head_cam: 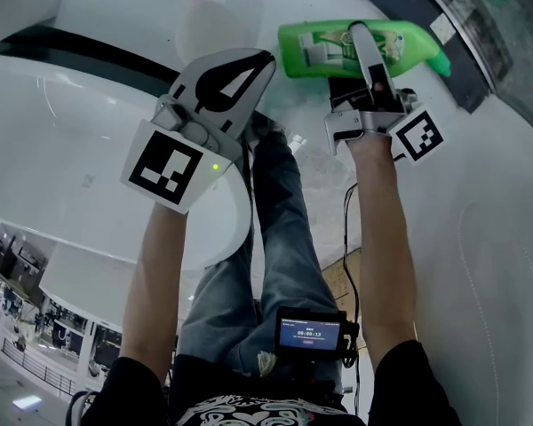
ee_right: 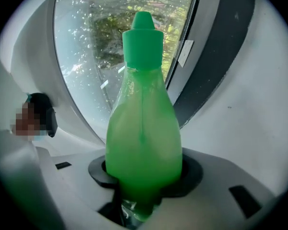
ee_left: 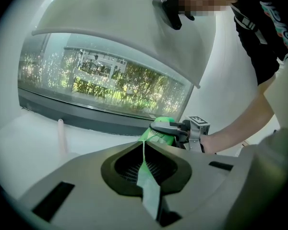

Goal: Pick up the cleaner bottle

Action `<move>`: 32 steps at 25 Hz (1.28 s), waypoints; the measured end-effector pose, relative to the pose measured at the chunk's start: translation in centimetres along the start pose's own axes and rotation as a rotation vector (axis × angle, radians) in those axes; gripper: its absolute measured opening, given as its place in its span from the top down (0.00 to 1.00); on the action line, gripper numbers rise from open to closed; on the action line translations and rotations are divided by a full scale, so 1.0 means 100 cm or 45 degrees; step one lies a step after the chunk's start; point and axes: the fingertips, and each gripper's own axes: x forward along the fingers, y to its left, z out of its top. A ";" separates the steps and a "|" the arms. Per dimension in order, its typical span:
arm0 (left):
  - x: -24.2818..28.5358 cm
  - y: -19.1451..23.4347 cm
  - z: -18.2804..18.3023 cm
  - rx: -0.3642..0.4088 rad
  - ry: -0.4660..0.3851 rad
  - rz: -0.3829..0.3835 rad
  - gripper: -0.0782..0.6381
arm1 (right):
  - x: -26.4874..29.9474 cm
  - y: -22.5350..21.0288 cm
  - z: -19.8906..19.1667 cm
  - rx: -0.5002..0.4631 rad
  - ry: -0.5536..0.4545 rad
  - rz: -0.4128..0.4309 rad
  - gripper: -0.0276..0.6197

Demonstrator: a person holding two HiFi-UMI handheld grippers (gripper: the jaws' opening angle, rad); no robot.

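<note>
The green cleaner bottle (head_cam: 320,50) is off the surface and lies sideways in the head view, its pointed cap toward the right. My right gripper (head_cam: 362,38) is shut on its body, one jaw over the top and the other hidden below. In the right gripper view the bottle (ee_right: 143,143) fills the middle between the two jaws, cap pointing away toward the window. My left gripper (head_cam: 259,62) is to the left of the bottle, shut and holding nothing. In the left gripper view the bottle (ee_left: 159,131) and the right gripper (ee_left: 175,128) show just beyond the left gripper's tips (ee_left: 145,145).
White curved bathroom fixtures (head_cam: 80,122) surround me. A dark-framed window (ee_left: 110,80) runs behind the ledge. A thin pale rod (ee_left: 61,135) stands on the ledge at left. My jeans-clad legs (head_cam: 280,238) and a small screen device (head_cam: 309,334) are below, with a cable (head_cam: 346,229) hanging.
</note>
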 end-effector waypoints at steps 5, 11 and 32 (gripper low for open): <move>-0.004 0.005 0.001 0.010 -0.010 0.007 0.86 | -0.002 0.002 0.002 0.006 -0.040 -0.013 0.63; -0.009 0.011 0.004 0.001 -0.003 0.014 0.86 | -0.002 0.020 0.003 0.046 -0.086 0.040 0.63; -0.035 0.051 0.011 0.124 -0.127 0.218 0.86 | -0.011 0.041 -0.001 0.224 -0.256 0.101 0.63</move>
